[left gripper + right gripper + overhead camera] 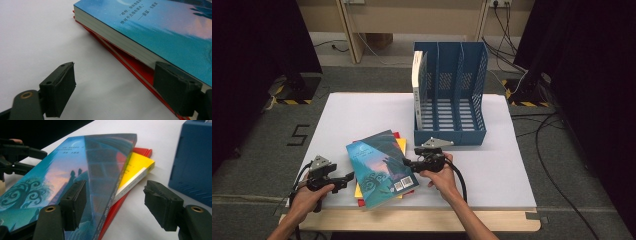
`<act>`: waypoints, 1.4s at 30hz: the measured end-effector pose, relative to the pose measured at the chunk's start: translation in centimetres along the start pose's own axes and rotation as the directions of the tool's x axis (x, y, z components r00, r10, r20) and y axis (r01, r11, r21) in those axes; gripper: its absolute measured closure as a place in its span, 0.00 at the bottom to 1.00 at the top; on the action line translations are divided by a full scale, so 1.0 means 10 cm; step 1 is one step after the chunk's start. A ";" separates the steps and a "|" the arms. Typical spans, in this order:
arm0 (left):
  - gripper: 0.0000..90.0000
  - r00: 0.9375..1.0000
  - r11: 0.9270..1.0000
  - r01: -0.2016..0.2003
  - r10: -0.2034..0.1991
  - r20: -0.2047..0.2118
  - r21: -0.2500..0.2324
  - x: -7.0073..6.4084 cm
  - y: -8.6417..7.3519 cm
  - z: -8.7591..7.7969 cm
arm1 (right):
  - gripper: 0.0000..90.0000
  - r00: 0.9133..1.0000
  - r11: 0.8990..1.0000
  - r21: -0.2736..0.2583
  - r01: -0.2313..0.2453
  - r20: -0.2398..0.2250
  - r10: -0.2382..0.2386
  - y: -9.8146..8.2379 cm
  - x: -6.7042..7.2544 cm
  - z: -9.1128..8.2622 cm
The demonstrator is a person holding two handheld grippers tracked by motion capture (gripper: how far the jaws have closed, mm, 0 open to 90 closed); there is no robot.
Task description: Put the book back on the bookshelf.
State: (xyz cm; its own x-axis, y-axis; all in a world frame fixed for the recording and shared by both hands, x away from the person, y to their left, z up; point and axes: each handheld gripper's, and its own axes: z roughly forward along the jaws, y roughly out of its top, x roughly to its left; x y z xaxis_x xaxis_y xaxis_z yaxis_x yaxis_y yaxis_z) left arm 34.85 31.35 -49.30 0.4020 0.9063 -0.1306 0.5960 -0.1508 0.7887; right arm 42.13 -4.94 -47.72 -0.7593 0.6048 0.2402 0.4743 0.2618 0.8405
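At the near edge of the white table [362,107], I work a stack of three books toward the blue file rack [451,95] behind it. The teal book [382,167] lies skewed on top of the yellow book [137,162] and the red book [117,206]. My right gripper [408,162] straddles the teal book's spine edge, jaws spread and not yet pressing; my left gripper [348,176] stands at the opposite edge, jaws apart, one pad beside the page block. I judge the lift best made by closing squarely on the teal cover alone. The rack's leftmost slot holds one white book [417,87] upright; its other slots stand bare.
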 end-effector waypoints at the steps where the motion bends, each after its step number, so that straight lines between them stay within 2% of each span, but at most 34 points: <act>1: 0.20 1.000 1.000 -0.001 0.001 -0.003 0.001 0.00 0.00 0.00 | 0.38 1.000 1.000 0.005 -0.003 0.000 0.003 0.00 0.00 0.01; 8: 0.20 1.000 1.000 -0.019 0.019 -0.010 0.001 -0.01 0.01 0.00 | 0.35 0.999 0.999 0.053 -0.013 -0.032 0.015 -0.04 0.02 0.10; 13: 0.25 1.000 1.000 -0.031 0.031 0.001 -0.006 -0.08 0.05 0.05 | 0.35 0.998 0.998 0.061 -0.025 -0.050 0.028 -0.04 0.00 0.11; 17: 0.27 0.998 0.998 -0.062 0.062 -0.007 -0.006 -0.14 0.08 0.08 | 0.35 0.998 0.998 0.065 -0.023 -0.050 0.026 -0.04 -0.01 0.10; 26: 0.25 0.998 0.998 -0.063 0.063 -0.010 -0.006 -0.14 0.08 0.09 | 0.34 0.995 0.996 0.069 -0.053 -0.078 0.058 -0.05 -0.05 0.12; 30: 0.27 0.997 0.997 -0.079 0.079 -0.026 -0.011 -0.17 0.08 0.08 | 0.33 0.990 0.994 0.076 -0.080 -0.108 0.088 -0.05 -0.06 0.16; 33: 0.26 0.997 0.997 -0.076 0.076 -0.024 -0.010 -0.16 0.08 0.09 | 0.32 0.985 0.992 0.083 -0.100 -0.131 0.110 -0.05 -0.07 0.21; 36: 0.26 0.997 0.997 -0.077 0.076 -0.025 -0.012 -0.16 0.08 0.09 | 0.30 0.984 0.990 0.096 -0.103 -0.133 0.115 -0.03 -0.08 0.24; 40: 0.26 0.997 0.997 -0.076 0.076 -0.023 -0.011 -0.16 0.08 0.09 | 0.28 0.976 0.983 0.113 -0.142 -0.149 0.158 -0.03 -0.11 0.26; 42: 0.25 0.997 0.997 -0.076 0.076 -0.024 -0.010 -0.16 0.08 0.09 | 0.27 0.974 0.983 0.115 -0.144 -0.160 0.162 -0.03 -0.12 0.28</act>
State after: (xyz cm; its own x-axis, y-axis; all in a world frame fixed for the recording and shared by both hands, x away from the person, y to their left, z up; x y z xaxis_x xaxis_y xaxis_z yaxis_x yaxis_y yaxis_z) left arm 35.35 29.45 -48.99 0.4290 0.9016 -0.0560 0.5571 -0.2152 0.8020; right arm 44.16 -3.68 -49.60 -0.7338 0.5111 0.4475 0.6272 0.2565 0.7355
